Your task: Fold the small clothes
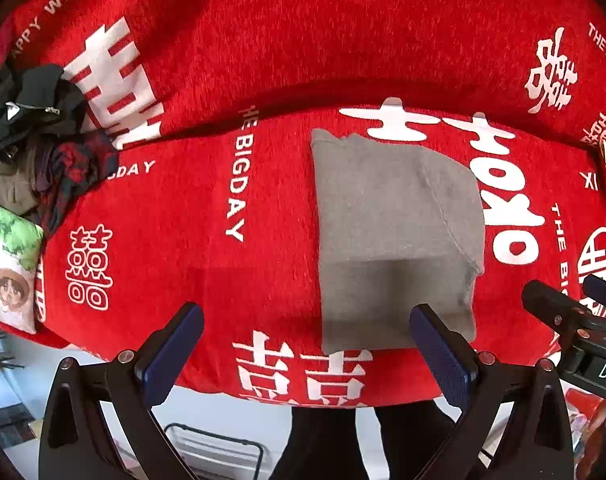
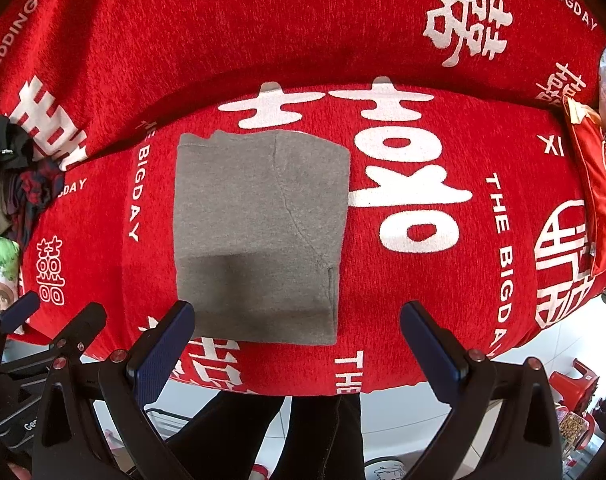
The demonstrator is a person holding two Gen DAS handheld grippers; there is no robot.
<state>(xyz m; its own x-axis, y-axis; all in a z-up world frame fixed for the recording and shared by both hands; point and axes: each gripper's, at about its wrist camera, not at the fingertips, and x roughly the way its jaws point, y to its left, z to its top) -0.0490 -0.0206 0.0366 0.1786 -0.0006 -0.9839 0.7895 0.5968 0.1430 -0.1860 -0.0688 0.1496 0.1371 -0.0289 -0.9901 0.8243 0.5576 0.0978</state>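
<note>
A grey garment (image 1: pixel 395 236) (image 2: pixel 259 232) lies folded into a neat rectangle on the red blanket (image 1: pixel 231 184) (image 2: pixel 403 272), a curved seam showing on its top layer. My left gripper (image 1: pixel 307 344) is open above the blanket's front edge, its right finger over the garment's near right corner and nothing between the pads. My right gripper (image 2: pixel 297 340) is open too, its left finger beside the garment's near left corner. Each gripper shows at the edge of the other's view: the right gripper (image 1: pixel 575 312) and the left gripper (image 2: pixel 51 320).
A heap of dark clothes (image 1: pixel 43 140) (image 2: pixel 15 176) sits at the far left, with a printed cushion (image 1: pixel 7 264) below it. A red cushion (image 2: pixel 595 200) lies at the right edge. A person's dark trouser legs (image 2: pixel 283 432) stand in front of the bed over white floor.
</note>
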